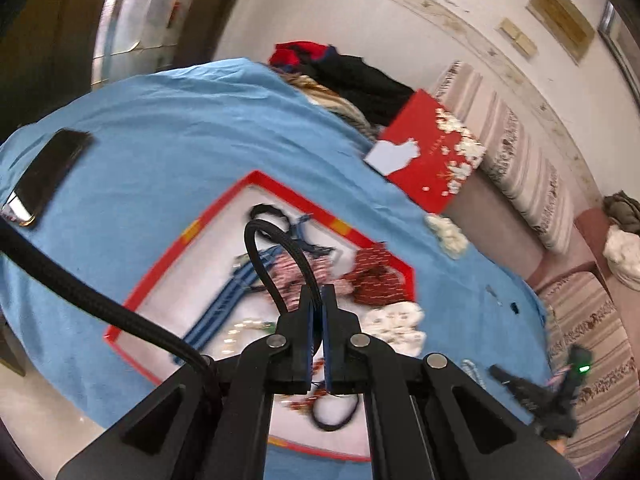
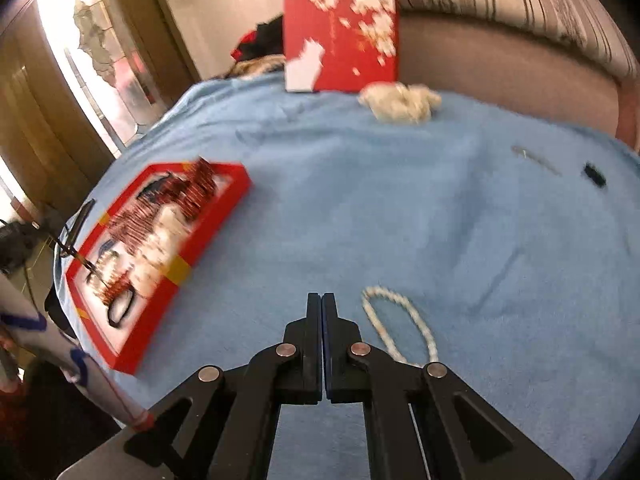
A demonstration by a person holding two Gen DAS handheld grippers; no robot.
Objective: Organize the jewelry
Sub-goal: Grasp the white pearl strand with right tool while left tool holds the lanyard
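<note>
The pearl necklace (image 2: 400,326) lies loose on the blue cloth (image 2: 360,200) just to the right of the right gripper (image 2: 322,300) and a little ahead of its tips, close but not touching. Its loop runs long and narrow, the long axis slanting from near the tips back toward the right side of the gripper's frame, so the nearer strand sits almost parallel to the fingers rather than across them. Those fingers are pressed together with nothing between them. The red tray (image 2: 192,256), where the other pieces are already gathered, is well off to the left of the same gripper. The left gripper (image 1: 318,296) hangs over that tray (image 1: 224,204), its fingers closed to a thin slit; a black cord loops in front of them, and I cannot tell whether anything is pinched there. By my reading the right hand is clearly the nearer one to the necklace, and picking it up would call for the fingers to part and shift a short way right, crossing the strand, before carrying it left to the tray.
</note>
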